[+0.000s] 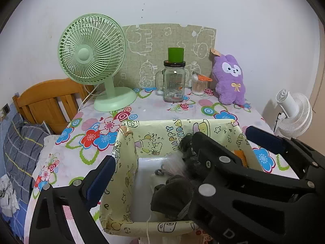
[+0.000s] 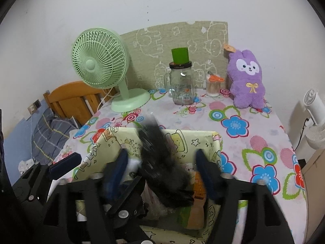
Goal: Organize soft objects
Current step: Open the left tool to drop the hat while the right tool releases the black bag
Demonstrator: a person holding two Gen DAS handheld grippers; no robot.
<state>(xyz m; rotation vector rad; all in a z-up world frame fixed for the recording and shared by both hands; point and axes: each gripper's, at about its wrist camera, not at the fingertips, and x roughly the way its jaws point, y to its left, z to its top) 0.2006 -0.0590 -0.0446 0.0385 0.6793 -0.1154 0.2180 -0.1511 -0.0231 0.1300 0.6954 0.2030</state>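
A box (image 1: 126,162) wrapped in pale yellow cartoon paper stands at the near table edge. Inside lie a dark grey soft item (image 1: 172,193), a dark furry one (image 1: 185,142) and a pale fluffy tuft (image 1: 174,160). My left gripper (image 1: 154,154) stands wide open over the box, its pads touching nothing. My right gripper (image 2: 161,162) is open above the box (image 2: 203,138), with a blurred black furry item (image 2: 160,162) loose between its blue pads. One of its fingers (image 1: 264,140) crosses the left wrist view. A purple plush rabbit (image 1: 229,79) (image 2: 245,77) sits upright at the back right.
On the flowered tablecloth (image 1: 162,109) stand a green desk fan (image 1: 91,46), a glass handled jar (image 1: 173,81) topped by a green cup, and a cotton swab tub (image 1: 199,85). A white fan (image 1: 294,111) is off the right edge. A wooden headboard (image 1: 50,99) and bedding lie left.
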